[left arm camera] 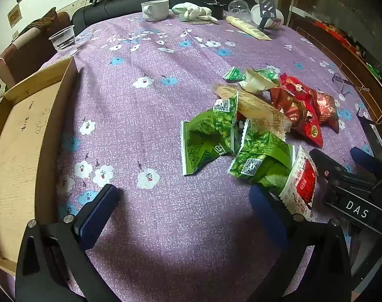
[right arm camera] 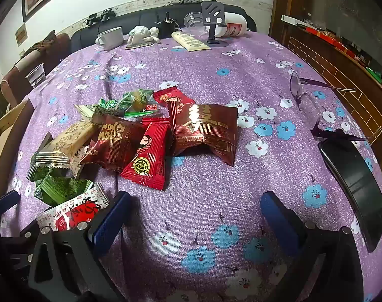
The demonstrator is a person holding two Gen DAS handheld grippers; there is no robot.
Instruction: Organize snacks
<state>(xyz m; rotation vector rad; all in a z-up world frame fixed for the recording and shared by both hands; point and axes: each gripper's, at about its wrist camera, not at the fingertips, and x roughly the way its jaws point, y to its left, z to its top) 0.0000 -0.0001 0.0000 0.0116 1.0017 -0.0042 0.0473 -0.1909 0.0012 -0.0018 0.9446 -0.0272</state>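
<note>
A heap of snack packets lies on the purple flowered tablecloth: green packets [left arm camera: 211,138], a beige packet [left arm camera: 256,108], red packets [left arm camera: 299,110] and a white-and-red packet [left arm camera: 300,181]. My left gripper [left arm camera: 181,201] is open and empty, low over the cloth just left of the heap; its right finger touches the white-and-red packet. In the right wrist view the dark red packets [right arm camera: 203,128], a bright red packet [right arm camera: 147,153], the beige packet [right arm camera: 67,141] and green packets [right arm camera: 62,183] lie ahead and left. My right gripper [right arm camera: 193,214] is open and empty over bare cloth.
An open cardboard box [left arm camera: 24,130] stands at the table's left edge. A plastic cup [left arm camera: 63,39], a white mug [left arm camera: 155,10], a cloth, a tube and a phone stand [right arm camera: 213,22] sit at the far edge. Glasses [right arm camera: 307,95] and a black phone [right arm camera: 354,186] lie on the right.
</note>
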